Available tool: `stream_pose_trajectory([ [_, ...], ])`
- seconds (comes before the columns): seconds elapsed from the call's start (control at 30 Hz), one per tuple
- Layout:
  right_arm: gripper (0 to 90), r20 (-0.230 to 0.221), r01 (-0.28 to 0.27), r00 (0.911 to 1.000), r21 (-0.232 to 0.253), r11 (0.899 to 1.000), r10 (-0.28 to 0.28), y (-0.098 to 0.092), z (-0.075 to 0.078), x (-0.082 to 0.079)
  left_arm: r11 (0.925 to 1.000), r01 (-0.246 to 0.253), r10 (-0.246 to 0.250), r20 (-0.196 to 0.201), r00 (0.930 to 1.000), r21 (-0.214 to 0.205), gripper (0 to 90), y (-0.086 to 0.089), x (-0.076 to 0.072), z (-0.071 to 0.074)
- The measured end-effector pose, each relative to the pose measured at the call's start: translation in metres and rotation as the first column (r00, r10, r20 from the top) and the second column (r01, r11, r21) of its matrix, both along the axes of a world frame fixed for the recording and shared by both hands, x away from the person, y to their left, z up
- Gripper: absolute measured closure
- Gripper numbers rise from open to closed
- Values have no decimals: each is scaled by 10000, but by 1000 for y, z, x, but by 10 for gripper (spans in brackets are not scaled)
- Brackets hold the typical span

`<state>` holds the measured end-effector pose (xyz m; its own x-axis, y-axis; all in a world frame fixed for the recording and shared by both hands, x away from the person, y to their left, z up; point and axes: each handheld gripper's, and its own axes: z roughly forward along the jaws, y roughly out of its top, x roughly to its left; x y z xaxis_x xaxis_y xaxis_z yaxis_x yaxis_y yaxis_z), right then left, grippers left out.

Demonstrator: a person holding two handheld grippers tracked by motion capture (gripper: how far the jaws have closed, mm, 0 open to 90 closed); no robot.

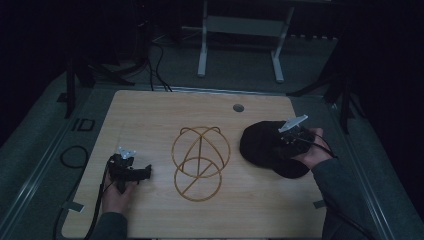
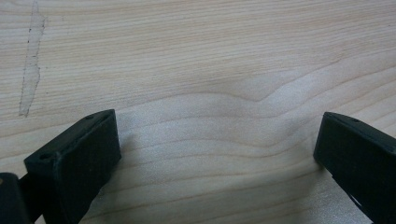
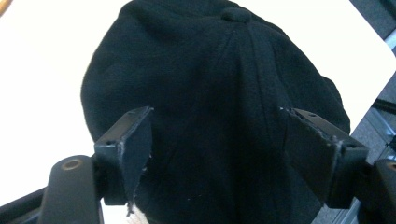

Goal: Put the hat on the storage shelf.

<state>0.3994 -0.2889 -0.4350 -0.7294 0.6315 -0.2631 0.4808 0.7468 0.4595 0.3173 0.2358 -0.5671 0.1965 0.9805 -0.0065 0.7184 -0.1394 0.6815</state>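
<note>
A black cap (image 1: pixel 265 145) lies on the right side of the wooden table (image 1: pixel 150 115); in the right gripper view the cap (image 3: pixel 210 84) shows its crown and top button. My right gripper (image 1: pixel 287 142) hovers over the cap's near side, open, with the dark fabric between and below its jaws (image 3: pixel 217 149). A gold wire frame (image 1: pixel 200 162) of crossing rings sits at the table's centre. My left gripper (image 1: pixel 140 172) rests near the front left, open, its jaws wide apart (image 2: pixel 217 149) over bare wood.
A round cable hole (image 1: pixel 238 107) is at the table's far edge. A white desk frame (image 1: pixel 240 40) stands on the floor beyond. Cables (image 1: pixel 75 155) lie on the floor at the left. A pale scuff (image 2: pixel 30 70) marks the wood.
</note>
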Motion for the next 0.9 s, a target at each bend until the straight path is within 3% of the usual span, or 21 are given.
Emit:
stream_pose_trajectory([
  [0.37, 167, -307, 289, 9991, -268, 9992, -297, -4, -5, 19, 10000, -2, 2, 0, 10000, -3, 1, 0, 0, 0],
  [0.83, 105, -875, 758, 9933, -9, 9971, -756, -10, -25, 40, 10000, -1, 1, 1, 10000, 3, 1, 0, 0, 0],
  [0.9, 104, -1126, 831, 9903, 105, 9965, -814, -11, -28, 42, 10000, -1, 1, 2, 10000, -1, 1, 0, 0, 0],
])
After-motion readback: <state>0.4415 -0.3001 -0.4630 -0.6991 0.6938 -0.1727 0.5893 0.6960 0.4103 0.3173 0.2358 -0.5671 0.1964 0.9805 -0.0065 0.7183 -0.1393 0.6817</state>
